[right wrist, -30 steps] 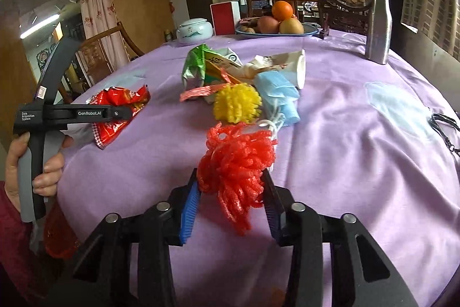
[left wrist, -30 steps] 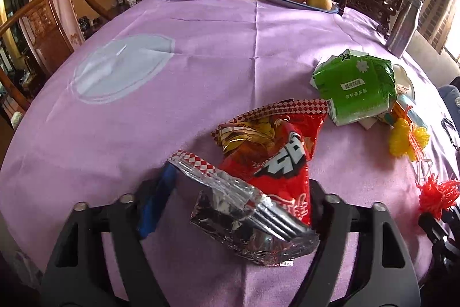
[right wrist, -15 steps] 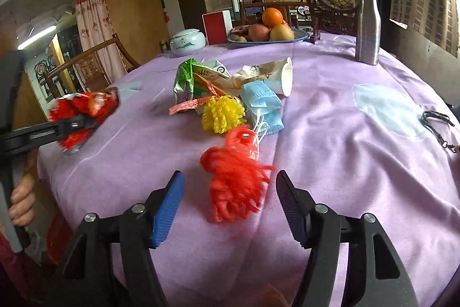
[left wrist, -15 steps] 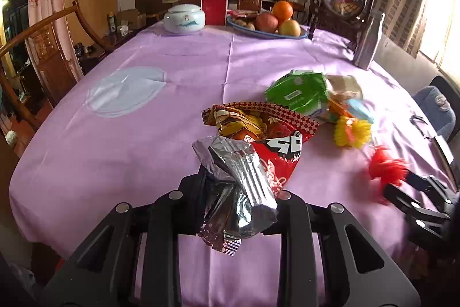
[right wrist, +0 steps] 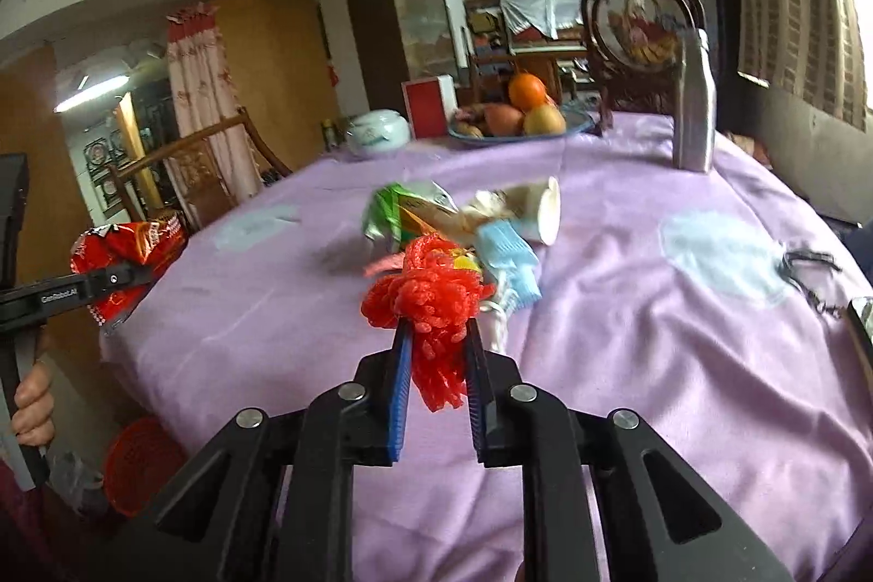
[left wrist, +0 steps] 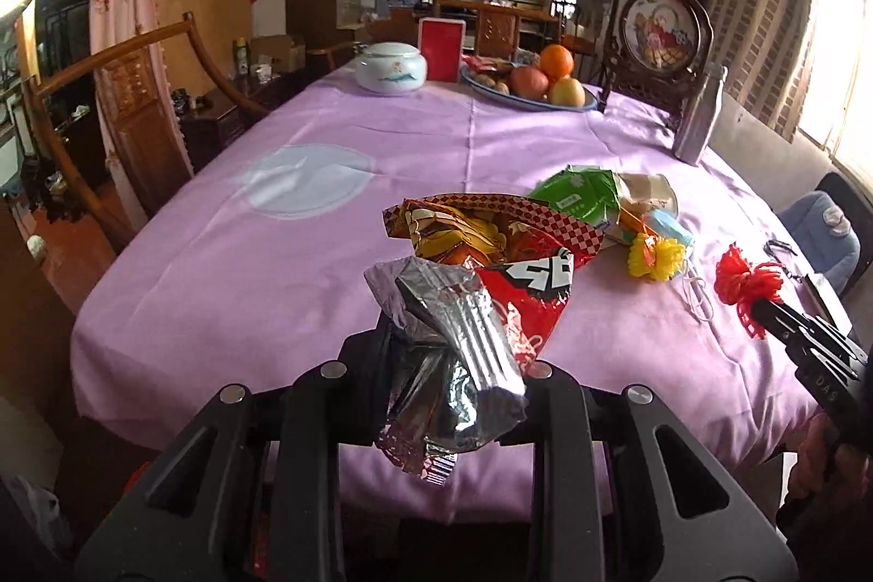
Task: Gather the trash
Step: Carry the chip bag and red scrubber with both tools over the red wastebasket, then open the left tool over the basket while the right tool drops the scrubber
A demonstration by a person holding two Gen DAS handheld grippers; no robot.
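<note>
My left gripper (left wrist: 453,353) is shut on a crumpled red snack bag (left wrist: 507,265) with a silver lining, held up off the purple tablecloth (left wrist: 273,287) near its front edge. In the right wrist view that bag (right wrist: 125,249) hangs at the far left. My right gripper (right wrist: 436,336) is shut on a red mesh ball (right wrist: 431,298), lifted just above the cloth. Beyond it lie a green packet (right wrist: 393,211), a tipped paper cup (right wrist: 540,211) and a blue face mask (right wrist: 507,260). A yellow mesh ball (left wrist: 657,257) lies beside them.
At the far end stand a fruit plate (left wrist: 589,102), a white lidded jar (left wrist: 390,66), a red box (left wrist: 442,50) and a steel bottle (left wrist: 698,118). A wooden chair (left wrist: 136,91) is at the left. An orange basket (right wrist: 142,467) sits on the floor. Keys (right wrist: 807,265) lie at the right.
My left gripper closed on the snack bag and lifted it back off the table. My right gripper opened wider, then closed on the red mesh ball and raised it.
</note>
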